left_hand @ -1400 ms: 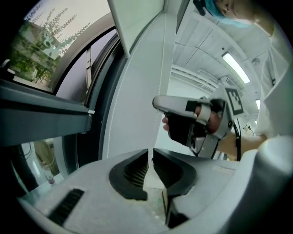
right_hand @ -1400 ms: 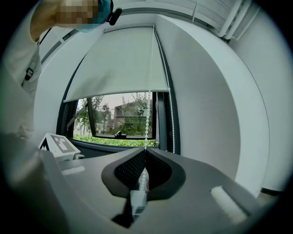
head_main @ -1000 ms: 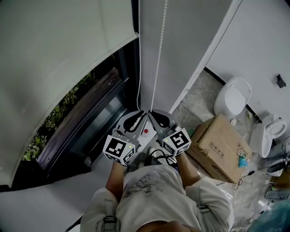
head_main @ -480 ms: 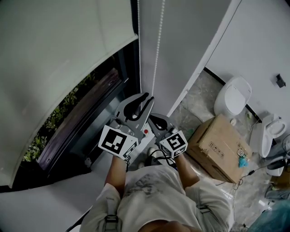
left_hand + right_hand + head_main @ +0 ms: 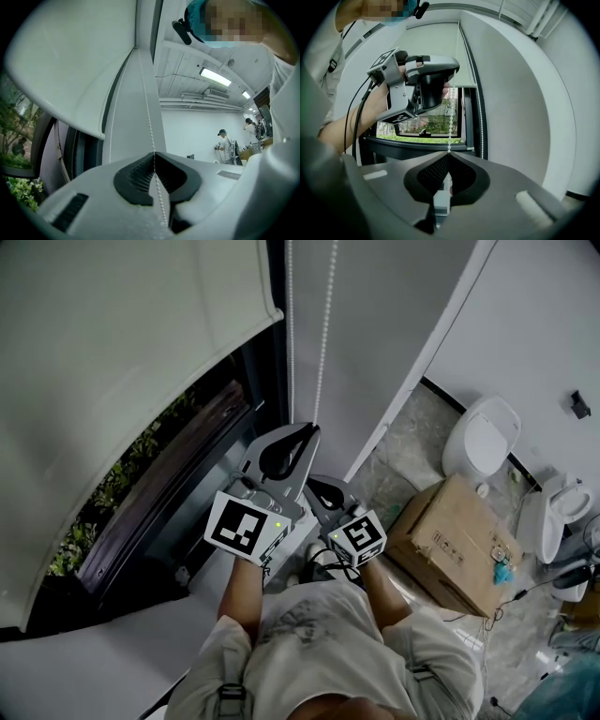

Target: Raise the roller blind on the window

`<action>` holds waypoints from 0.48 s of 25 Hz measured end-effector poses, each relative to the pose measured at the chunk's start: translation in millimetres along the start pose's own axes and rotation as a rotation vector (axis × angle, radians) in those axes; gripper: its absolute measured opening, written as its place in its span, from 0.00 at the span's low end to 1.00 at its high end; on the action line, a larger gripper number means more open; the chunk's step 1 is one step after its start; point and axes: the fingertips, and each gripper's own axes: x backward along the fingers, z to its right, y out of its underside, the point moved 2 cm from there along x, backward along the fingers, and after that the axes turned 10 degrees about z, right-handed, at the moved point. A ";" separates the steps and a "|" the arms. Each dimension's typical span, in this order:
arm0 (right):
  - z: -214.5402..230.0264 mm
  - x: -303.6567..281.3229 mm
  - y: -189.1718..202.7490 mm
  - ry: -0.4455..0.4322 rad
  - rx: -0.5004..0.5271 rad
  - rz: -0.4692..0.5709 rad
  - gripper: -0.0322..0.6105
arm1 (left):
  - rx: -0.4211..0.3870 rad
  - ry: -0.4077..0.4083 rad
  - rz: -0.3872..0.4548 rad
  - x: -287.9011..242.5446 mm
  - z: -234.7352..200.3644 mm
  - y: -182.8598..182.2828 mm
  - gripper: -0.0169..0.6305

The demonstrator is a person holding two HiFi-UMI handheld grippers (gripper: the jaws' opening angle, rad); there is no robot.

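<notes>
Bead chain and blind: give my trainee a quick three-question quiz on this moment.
1. True or false: the right gripper is open, clear of the bead chain.
2. Which grips the chain higher? A: left gripper. B: right gripper.
3. How far is the blind raised?
Key: 1 false, it is shut on the chain. 2 A. 3 Partly; the window shows only below the blind's bottom edge.
</notes>
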 end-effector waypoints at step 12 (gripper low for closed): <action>-1.8 3.6 23.8 -0.008 0.001 -0.041 0.06 | 0.028 -0.020 -0.026 12.8 -0.8 22.2 0.05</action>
